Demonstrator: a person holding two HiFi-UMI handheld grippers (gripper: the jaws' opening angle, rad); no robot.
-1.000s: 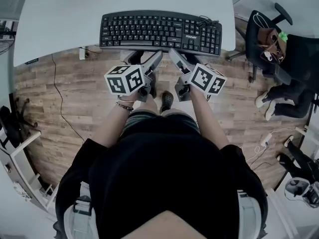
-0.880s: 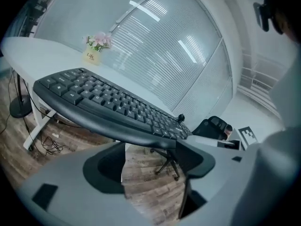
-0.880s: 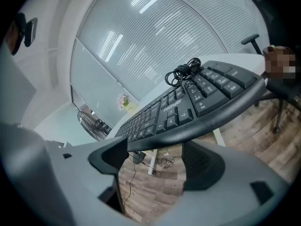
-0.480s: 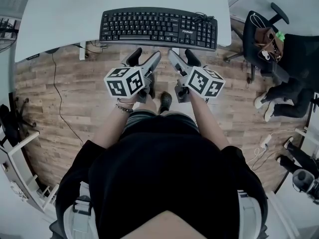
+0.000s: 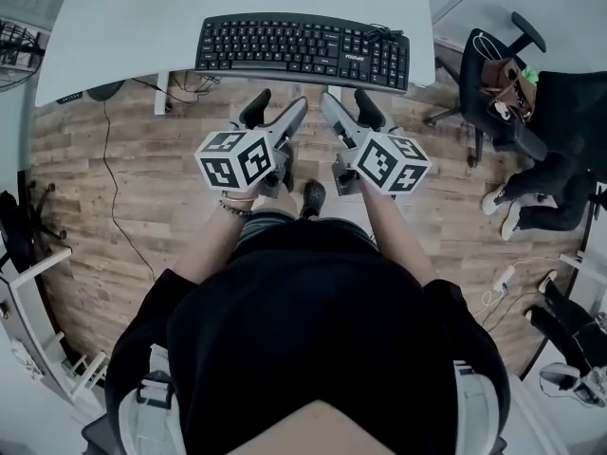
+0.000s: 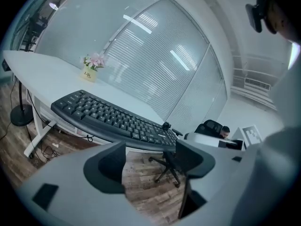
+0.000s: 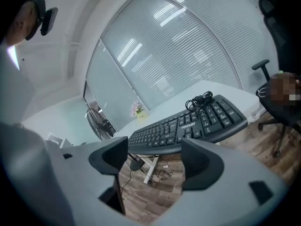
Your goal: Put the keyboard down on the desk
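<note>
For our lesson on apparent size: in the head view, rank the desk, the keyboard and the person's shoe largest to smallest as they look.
1. white desk
2. black keyboard
3. shoe, farther away on the floor, so distance shrinks it

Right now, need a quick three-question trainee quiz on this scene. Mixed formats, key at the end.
1. True or false: the black full-size keyboard lies on the white curved desk, and neither gripper touches it.
2. The left gripper is: A) shut on the keyboard; B) open, nothing between its jaws; C) shut, nothing between its jaws.
3. Fill in: the coiled black cable rests on the keyboard's ___ end, by the person's own sides.

Key: 1 true; 2 B; 3 right.
</note>
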